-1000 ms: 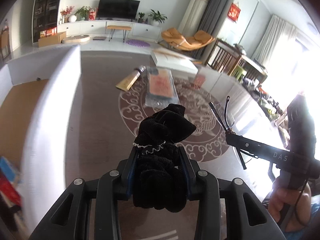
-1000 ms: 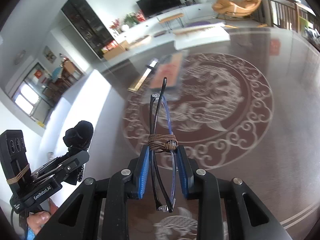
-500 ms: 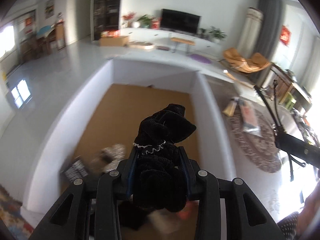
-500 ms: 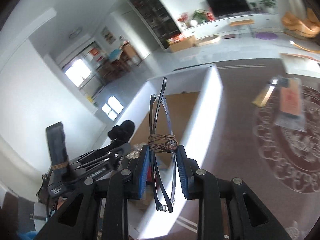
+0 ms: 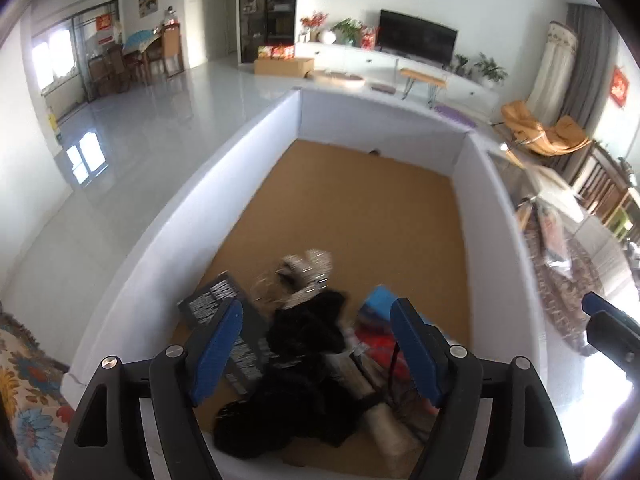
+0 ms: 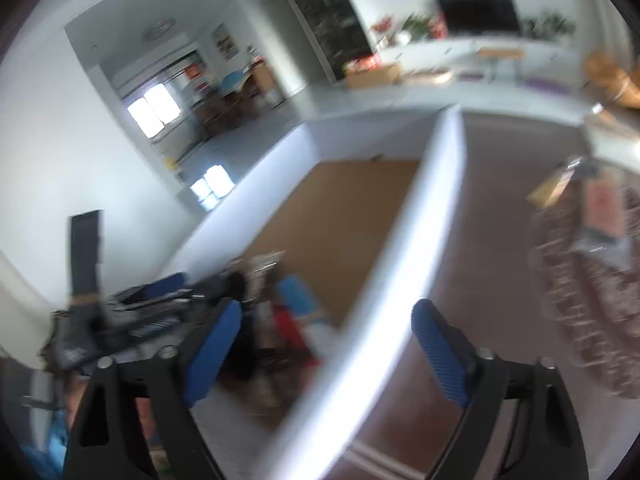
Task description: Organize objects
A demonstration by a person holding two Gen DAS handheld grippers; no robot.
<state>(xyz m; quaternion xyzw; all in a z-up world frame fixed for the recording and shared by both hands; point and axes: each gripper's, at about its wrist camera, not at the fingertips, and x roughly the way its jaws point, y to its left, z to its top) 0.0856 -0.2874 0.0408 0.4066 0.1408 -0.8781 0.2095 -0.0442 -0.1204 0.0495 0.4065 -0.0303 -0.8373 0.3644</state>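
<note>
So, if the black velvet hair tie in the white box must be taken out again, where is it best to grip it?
Probably at the upper puffed lobe of the black hair tie, coming from straight above with the left gripper. That lobe stands highest in the white box; other items crowd its sides, so a side approach would likely snag.

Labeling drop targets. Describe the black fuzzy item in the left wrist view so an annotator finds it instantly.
Find the big white-walled box with the tan cardboard floor. At its near end sits a heap of items, right between the open blue pads of the left hand-held gripper. The black plush hair scrunchie lies on that heap: the only soft, matte, all-black lump among printed packets and boxes.
</note>
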